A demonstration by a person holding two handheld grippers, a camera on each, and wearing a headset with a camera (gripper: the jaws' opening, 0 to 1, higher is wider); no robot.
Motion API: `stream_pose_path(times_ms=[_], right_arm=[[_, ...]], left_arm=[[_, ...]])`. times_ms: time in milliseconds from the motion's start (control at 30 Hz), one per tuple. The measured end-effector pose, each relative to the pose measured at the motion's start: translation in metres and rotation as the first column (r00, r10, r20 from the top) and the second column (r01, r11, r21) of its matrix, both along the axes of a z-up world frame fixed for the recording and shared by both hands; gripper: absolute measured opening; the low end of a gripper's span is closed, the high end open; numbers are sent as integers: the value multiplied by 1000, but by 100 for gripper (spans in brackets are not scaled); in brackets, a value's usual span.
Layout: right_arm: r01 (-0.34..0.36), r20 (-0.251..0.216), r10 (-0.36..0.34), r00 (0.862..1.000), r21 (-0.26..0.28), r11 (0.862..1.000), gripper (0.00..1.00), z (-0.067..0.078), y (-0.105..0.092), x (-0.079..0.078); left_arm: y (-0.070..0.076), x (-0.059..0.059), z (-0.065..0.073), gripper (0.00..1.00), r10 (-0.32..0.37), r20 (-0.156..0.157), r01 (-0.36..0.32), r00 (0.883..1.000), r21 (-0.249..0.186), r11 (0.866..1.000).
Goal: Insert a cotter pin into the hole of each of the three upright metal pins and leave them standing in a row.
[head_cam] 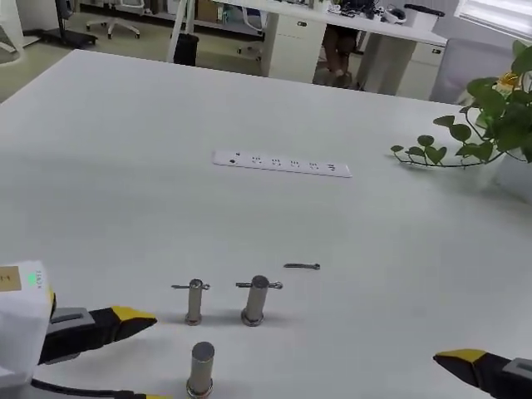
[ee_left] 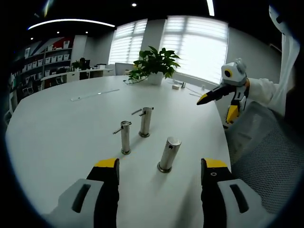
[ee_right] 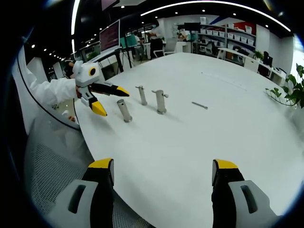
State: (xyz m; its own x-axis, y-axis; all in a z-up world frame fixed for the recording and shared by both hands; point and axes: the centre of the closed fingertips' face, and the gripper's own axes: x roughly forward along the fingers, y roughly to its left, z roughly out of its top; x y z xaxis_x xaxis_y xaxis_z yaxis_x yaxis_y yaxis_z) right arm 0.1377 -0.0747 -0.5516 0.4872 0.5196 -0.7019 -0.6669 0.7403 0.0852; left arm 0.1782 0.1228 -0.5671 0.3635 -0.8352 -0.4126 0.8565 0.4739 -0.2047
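Nearer the person than the power strip (head_cam: 281, 163) on the white table (head_cam: 399, 249), a bare metal pin (head_cam: 200, 369) stands upright just ahead of the left gripper (ee_left: 160, 164), whose jaws are spread and grip nothing. Toward the strip, a slim pin (head_cam: 194, 301) and a thicker pin (head_cam: 255, 300) each carry a fitted cotter pin (head_cam: 189, 287). A spare cotter pin (head_cam: 302, 266) lies beyond. The right gripper (ee_right: 162, 164) hangs released, well apart.

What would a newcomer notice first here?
Three metal pins stand on the white table: the back-left pin and back-right pin have cotter pins through their heads, while the front pin is bare. A loose cotter pin lies flat just beyond them. The left gripper and right gripper hang open on either side, empty.
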Motion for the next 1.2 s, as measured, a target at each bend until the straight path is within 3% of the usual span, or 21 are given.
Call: stream_pose_path(times_ms=[133,167,200,267,633,1200], right_arm=[[-1,-5,1,1000,-5,1000,83,-1,-2,0],[-1,-5,1,1000,-5,1000,83,-1,-2,0],[-1,-5,1,1000,-6,1000,83,-1,-2,1],[-3,-4,3,1000,-7,1000,83,0,-2,1],[-21,-27,20,999,-30,999,81,-2,-9,5],[-92,-11,92,996,-112,989,79,10,-17,35]], left_arm=[[1,-6,0,90,-14,-35,14,999,-9,1000],[1,-9,-1,92,-16,-52,15,999,-11,1000],[1,-12,-2,93,-15,-87,13,996,-27,1000],[2,-13,0,94,-17,-75,14,997,-42,999],[8,-15,0,98,23,-84,-28,996,-57,998],[10,-25,6,99,13,-80,-18,997,-65,998]])
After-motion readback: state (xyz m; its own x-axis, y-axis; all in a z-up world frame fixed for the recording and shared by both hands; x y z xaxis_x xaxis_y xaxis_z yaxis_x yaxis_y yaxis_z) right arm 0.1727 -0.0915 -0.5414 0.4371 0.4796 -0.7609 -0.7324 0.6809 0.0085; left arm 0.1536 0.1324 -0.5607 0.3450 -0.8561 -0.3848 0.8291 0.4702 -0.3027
